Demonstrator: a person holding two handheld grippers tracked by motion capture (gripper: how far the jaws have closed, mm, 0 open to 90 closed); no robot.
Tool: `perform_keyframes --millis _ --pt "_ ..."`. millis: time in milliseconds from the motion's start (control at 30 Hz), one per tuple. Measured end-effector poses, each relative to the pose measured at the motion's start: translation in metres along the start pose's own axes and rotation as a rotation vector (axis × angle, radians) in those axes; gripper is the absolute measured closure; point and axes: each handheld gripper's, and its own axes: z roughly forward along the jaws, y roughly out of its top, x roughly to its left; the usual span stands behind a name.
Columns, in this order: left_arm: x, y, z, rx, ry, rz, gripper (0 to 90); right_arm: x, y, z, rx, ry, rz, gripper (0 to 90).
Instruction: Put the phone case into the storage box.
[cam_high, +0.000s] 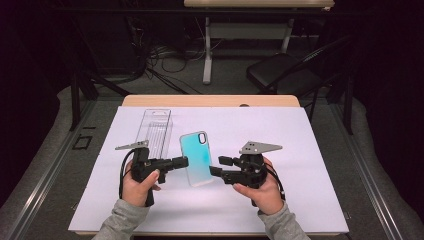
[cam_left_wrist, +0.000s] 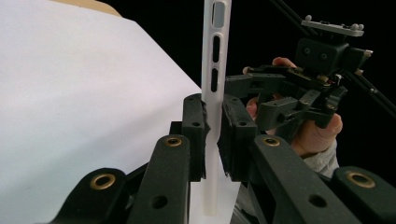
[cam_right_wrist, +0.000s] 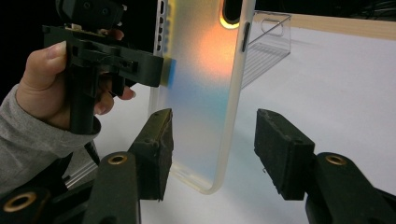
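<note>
White paper (cam_high: 300, 150) covers the table. Left gripper (cam_left_wrist: 212, 135) clamps the phone case (cam_high: 196, 157) upright; right gripper (cam_right_wrist: 212, 154) stands half open around its edge, not pressing.

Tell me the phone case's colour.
The phone case is translucent teal-blue in the high view; an orange patch shows near its camera cutout.

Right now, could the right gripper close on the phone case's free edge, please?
Probably yes: the phone case stands upright, pinched by the left gripper, and its free edge already sits between the right gripper's open fingers, nothing between.
</note>
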Motion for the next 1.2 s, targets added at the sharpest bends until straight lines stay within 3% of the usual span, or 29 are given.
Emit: perform_keyframes --millis 267,1200 --pt "-0.002 0.0 0.002 0.014 -0.016 0.013 82.1 0.0 -0.001 0.002 0.025 0.014 0.013 51.3" --pt "-0.01 -0.004 0.012 0.056 -0.066 0.055 82.1 -0.007 -0.002 0.001 0.022 0.061 0.058 55.4"
